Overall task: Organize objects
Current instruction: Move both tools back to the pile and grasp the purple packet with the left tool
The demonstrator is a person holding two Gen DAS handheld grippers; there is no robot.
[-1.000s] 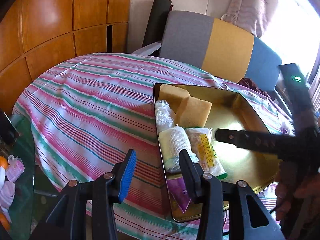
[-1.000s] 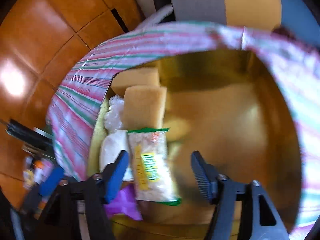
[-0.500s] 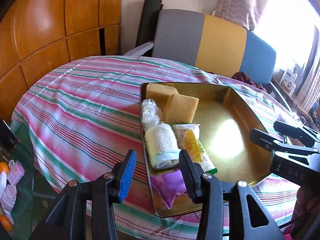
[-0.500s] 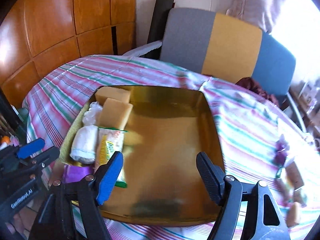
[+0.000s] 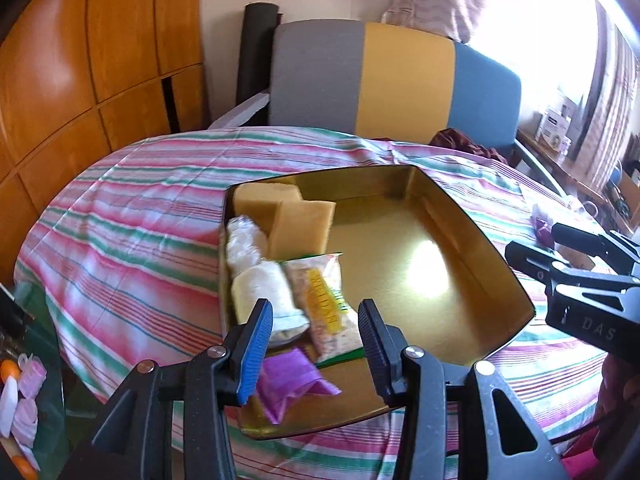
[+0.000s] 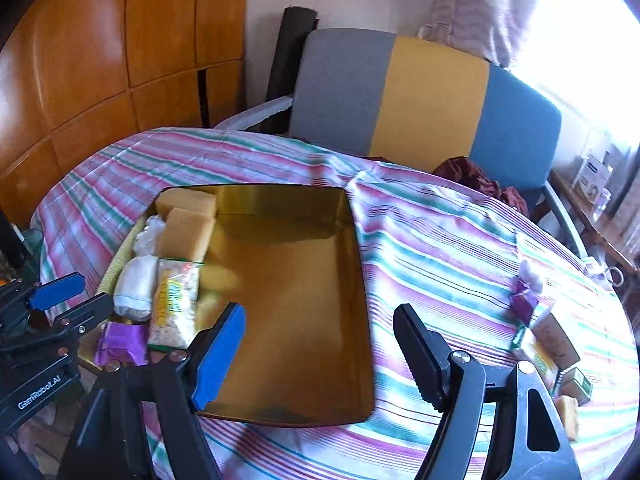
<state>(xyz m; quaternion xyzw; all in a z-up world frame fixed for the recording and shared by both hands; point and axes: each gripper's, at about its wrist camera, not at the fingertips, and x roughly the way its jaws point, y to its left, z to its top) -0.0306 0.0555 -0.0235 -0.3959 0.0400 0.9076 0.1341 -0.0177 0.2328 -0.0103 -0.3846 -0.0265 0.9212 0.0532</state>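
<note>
A gold metal tray [image 5: 452,216] [image 6: 288,288] lies on the striped tablecloth. Along its left side are two yellow sponges [image 5: 300,224] [image 6: 184,228], a clear plastic bag [image 5: 244,240], a white roll [image 5: 264,292] [image 6: 136,284], a snack packet [image 5: 324,308] [image 6: 176,304] and a purple packet [image 5: 292,380] [image 6: 122,342]. My left gripper [image 5: 314,344] [image 6: 60,304] hovers open over the tray's near left corner, holding nothing. My right gripper [image 6: 318,354] [image 5: 560,248] is open wider over the tray's near right edge, also with nothing in it.
Loose items lie on the cloth at the right: a purple packet [image 6: 524,300], a small box [image 6: 554,340], another snack packet [image 6: 536,354] and a sponge piece [image 6: 568,416]. A grey, yellow and blue chair [image 6: 420,92] stands behind the table. A glass side table [image 5: 24,360] with pink items sits lower left.
My right gripper has risen and pulled back out of the tray, leaving the snack packet inside, and its jaws stand wider. My left gripper drew back a little; the tray looks farther away.
</note>
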